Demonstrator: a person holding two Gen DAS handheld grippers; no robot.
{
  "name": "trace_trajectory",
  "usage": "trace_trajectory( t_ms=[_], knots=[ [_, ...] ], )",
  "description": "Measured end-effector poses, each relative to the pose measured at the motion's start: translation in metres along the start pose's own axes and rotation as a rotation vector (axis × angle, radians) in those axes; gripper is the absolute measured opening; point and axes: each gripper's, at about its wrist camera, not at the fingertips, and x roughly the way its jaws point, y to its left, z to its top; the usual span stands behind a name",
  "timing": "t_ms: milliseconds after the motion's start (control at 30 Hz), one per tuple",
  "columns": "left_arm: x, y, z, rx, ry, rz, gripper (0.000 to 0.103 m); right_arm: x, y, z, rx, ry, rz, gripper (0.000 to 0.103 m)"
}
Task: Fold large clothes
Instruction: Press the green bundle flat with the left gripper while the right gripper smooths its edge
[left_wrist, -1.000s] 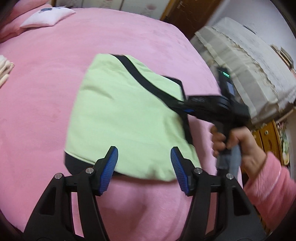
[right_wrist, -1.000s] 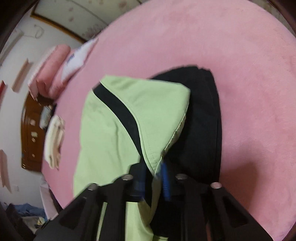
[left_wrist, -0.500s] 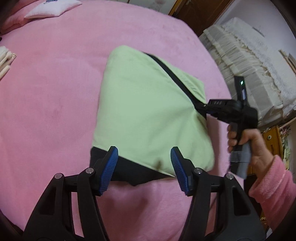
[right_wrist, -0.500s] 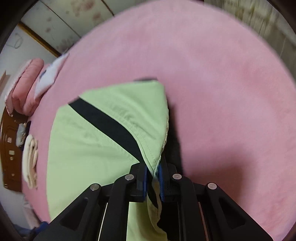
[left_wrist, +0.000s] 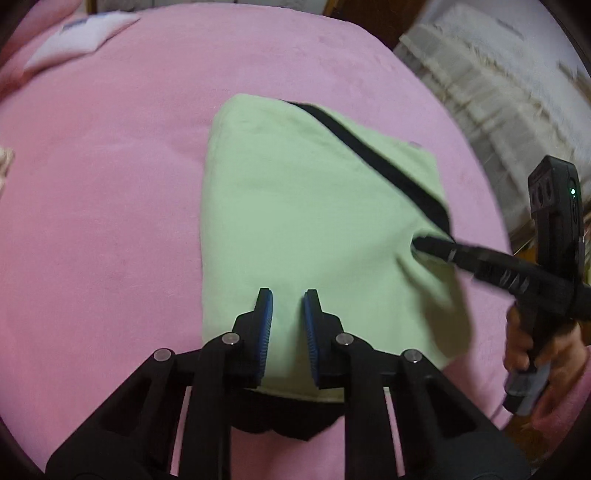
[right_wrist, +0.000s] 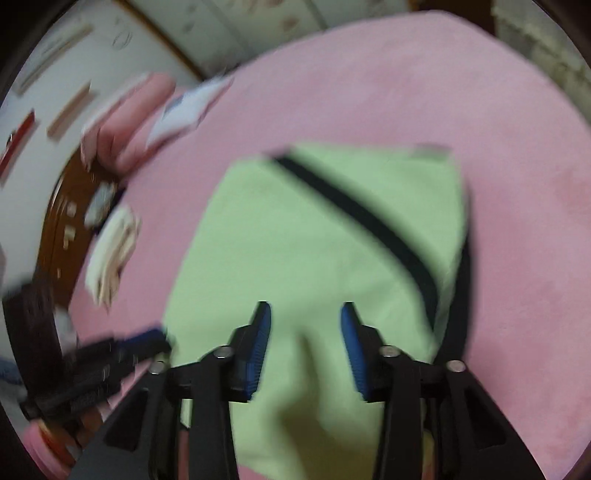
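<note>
Nearest the left wrist camera, the left gripper (left_wrist: 288, 314) hangs over the near edge of the folded light-green garment with a black diagonal stripe (left_wrist: 306, 229). Its blue ribbed pads are drawing together with a narrow gap left, and no cloth is pinched between them. A black layer of the garment (left_wrist: 291, 413) peeks out under that same near edge.

In the right wrist view, the right gripper (right_wrist: 304, 321) sits above the garment's near corner, its blue pads spreading apart with only flat green cloth visible beyond the gap; nothing is clamped. From the left view, its black tip (left_wrist: 424, 245) reaches to the garment's right edge, just below the stripe's lower end, and a hand in a pink sleeve (left_wrist: 535, 343) grips its handle.

The garment lies folded in the middle of the pink fleece bed cover (left_wrist: 110, 184). Beyond the garment's far left corner a white pillow (left_wrist: 77, 37) rests at the head of the bed. To the garment's far right stands cream lace-draped furniture (left_wrist: 498, 92), blurred.
</note>
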Motion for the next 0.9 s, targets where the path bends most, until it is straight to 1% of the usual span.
trace_trajectory(
  t_ms=[33,67,133,200,233,267,333,400,433,467,500,533,567,600,633,667,700,767,800,833,867,900],
  knots=[
    [0.005,-0.003,-0.003,0.033,-0.007,0.026,0.015,0.009,0.002,-0.01,-0.007,0.038,-0.027,0.018],
    [0.011,-0.007,-0.007,0.073,-0.003,0.052,0.015,0.017,0.002,-0.027,-0.006,0.068,-0.058,0.017],
    [0.024,-0.01,-0.018,0.127,0.032,0.103,0.015,0.021,-0.001,-0.051,0.037,0.048,-0.047,0.017],
    [0.031,-0.005,-0.03,0.119,0.068,0.119,0.015,0.018,-0.013,-0.077,0.162,0.042,0.009,0.016],
    [0.033,0.0,-0.035,0.093,0.088,0.109,0.015,0.019,-0.019,-0.092,0.201,0.038,0.025,0.01],
    [0.033,0.005,-0.038,0.065,0.101,0.094,0.014,0.014,-0.02,-0.106,0.216,0.031,0.016,0.008],
    [0.032,0.011,-0.042,0.036,0.117,0.076,0.014,0.003,-0.015,-0.123,0.191,0.027,-0.019,0.004],
    [0.03,0.007,-0.035,0.058,0.124,0.101,0.013,-0.009,-0.005,-0.133,0.137,0.045,-0.086,0.004],
    [0.027,0.004,-0.03,0.065,0.116,0.111,0.013,-0.025,0.002,-0.14,0.113,0.051,-0.128,0.004],
    [0.02,0.001,-0.024,0.071,0.091,0.109,0.013,-0.041,0.014,-0.14,0.083,0.034,-0.17,0.004],
    [0.014,-0.001,-0.016,0.074,0.049,0.087,0.013,-0.048,0.024,-0.136,0.059,0.001,-0.167,0.004],
    [0.011,-0.002,-0.01,0.077,0.021,0.066,0.013,-0.072,0.019,-0.132,0.035,-0.044,-0.134,0.004],
    [0.011,-0.003,-0.001,0.08,-0.002,0.044,0.013,-0.082,0.026,-0.13,0.013,-0.09,-0.068,0.004],
    [0.014,-0.003,0.007,0.08,-0.014,0.032,0.013,-0.084,0.027,-0.129,0.01,-0.101,-0.018,0.004],
    [0.022,-0.003,0.018,0.078,-0.013,0.032,0.013,-0.079,0.03,-0.126,0.015,-0.088,0.032,0.004],
    [0.03,-0.002,0.027,0.073,-0.011,0.042,0.013,-0.073,0.029,-0.128,0.025,-0.057,0.077,0.004],
    [0.043,0.0,0.038,0.065,-0.017,0.052,0.013,-0.057,0.034,-0.125,0.032,-0.036,0.087,0.004],
    [0.062,0.005,0.054,0.052,-0.031,0.078,0.013,-0.035,0.029,-0.133,0.027,0.003,0.058,0.004],
    [0.072,0.009,0.064,0.042,-0.043,0.088,0.013,-0.029,0.034,-0.131,0.017,-0.017,0.063,0.004],
    [0.078,0.011,0.07,0.035,-0.051,0.096,0.013,-0.032,0.035,-0.131,0.007,-0.052,0.072,0.004],
    [0.084,0.013,0.077,0.03,-0.063,0.101,0.013,-0.03,0.033,-0.13,-0.003,-0.09,0.068,0.003],
    [0.09,0.016,0.083,0.027,-0.073,0.102,0.013,-0.033,0.028,-0.129,-0.005,-0.11,0.048,0.0]
  ],
)
